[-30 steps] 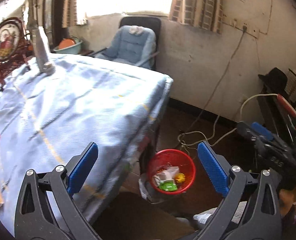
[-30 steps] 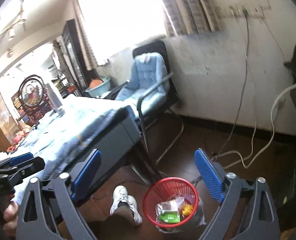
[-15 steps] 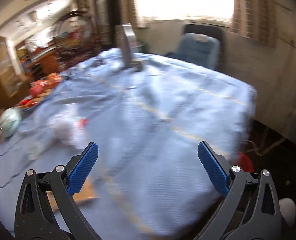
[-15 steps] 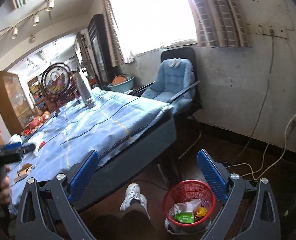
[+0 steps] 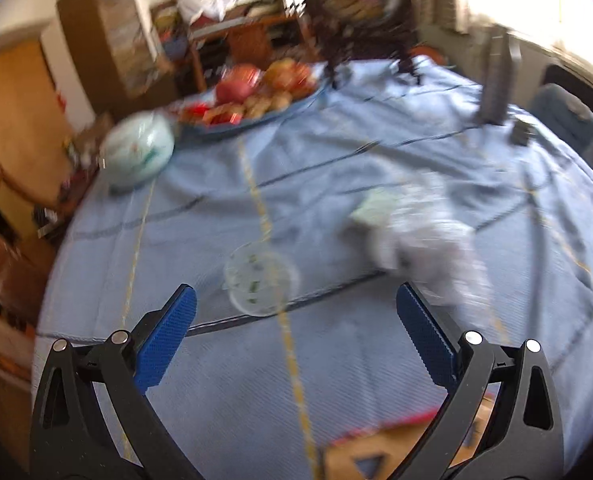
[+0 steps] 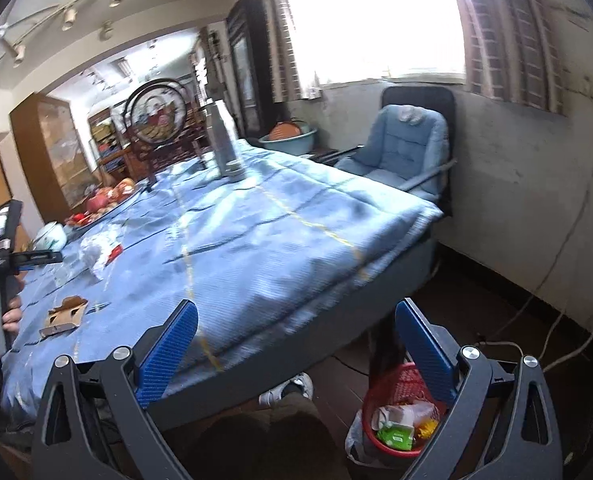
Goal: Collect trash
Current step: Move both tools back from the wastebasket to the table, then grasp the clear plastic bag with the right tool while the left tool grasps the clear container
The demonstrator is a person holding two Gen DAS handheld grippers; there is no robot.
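My left gripper [image 5: 295,312] is open over the blue-clothed table [image 5: 224,380], with nothing between its fingers. Just ahead of it lies a clear plastic lid [image 5: 261,283]. To the right sits crumpled white plastic wrapping [image 5: 424,244], blurred. A torn brown cardboard box [image 5: 392,454] lies at the near edge. My right gripper [image 6: 295,354] is open and empty, held off the table's near corner. Below it on the floor stands a red mesh bin [image 6: 402,420] holding wrappers. In the right wrist view the cardboard box [image 6: 62,316] and white wrapping [image 6: 96,254] lie at the table's left.
A fruit platter [image 5: 252,100], a round pale green pot [image 5: 136,152] and a tall grey flask [image 5: 496,80] stand at the far side. A blue padded chair [image 6: 408,148] is beyond the table. Cables [image 6: 556,320] run across the floor. A white shoe [image 6: 288,388] is under the table.
The left gripper has swung left from the bin and table edge to over the table, facing the lid and wrapping. The right gripper has risen and turned toward the tabletop.
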